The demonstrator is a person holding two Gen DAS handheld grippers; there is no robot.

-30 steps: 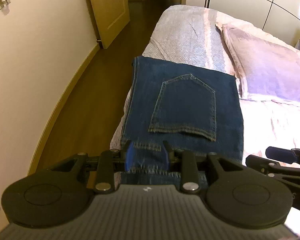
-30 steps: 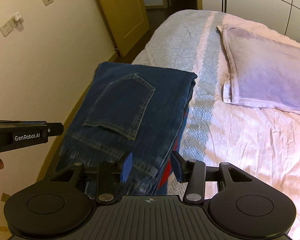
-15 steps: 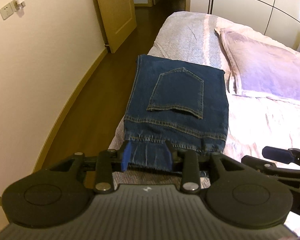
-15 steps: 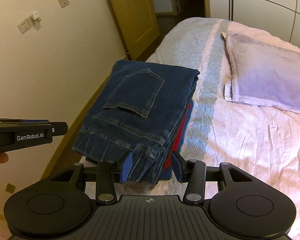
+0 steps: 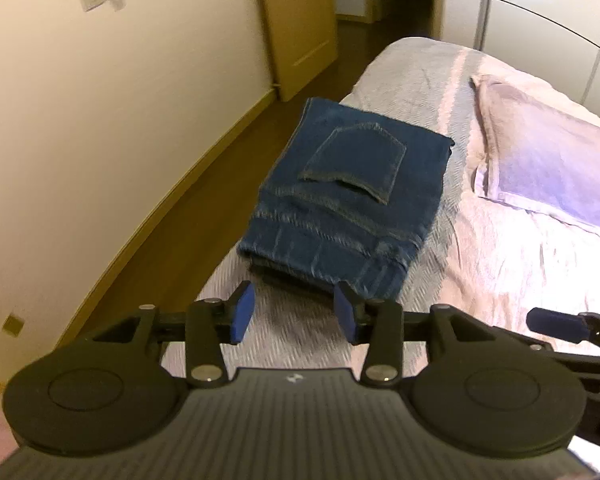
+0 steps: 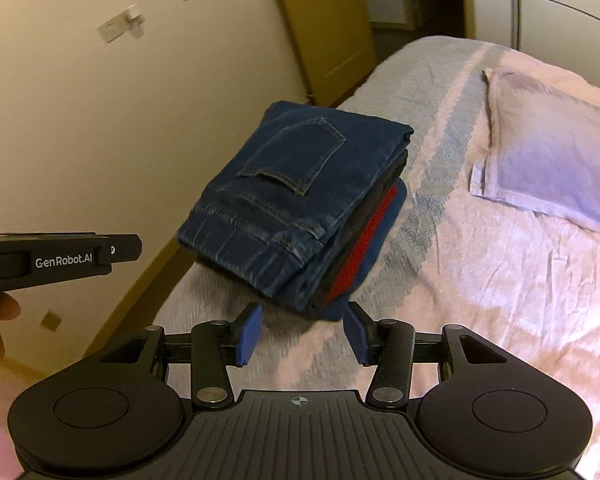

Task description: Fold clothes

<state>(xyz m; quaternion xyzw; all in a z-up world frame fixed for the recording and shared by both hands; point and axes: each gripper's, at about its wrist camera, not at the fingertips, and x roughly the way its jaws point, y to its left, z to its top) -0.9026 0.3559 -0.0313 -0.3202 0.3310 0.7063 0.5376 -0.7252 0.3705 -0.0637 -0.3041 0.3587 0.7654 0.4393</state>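
On the left edge of the bed (image 5: 480,280), near the wall, the folded jeans (image 5: 348,200) lie flat with the back pocket facing up. They rest on top of a small stack; in the right wrist view a red garment (image 6: 364,248) and a blue garment (image 6: 380,240) show under them. A pillow (image 5: 548,168) lies well apart to the right. The left gripper (image 5: 296,312) is spread wide and holds nothing, just before the stack. The right gripper (image 6: 302,334) is also wide and empty.
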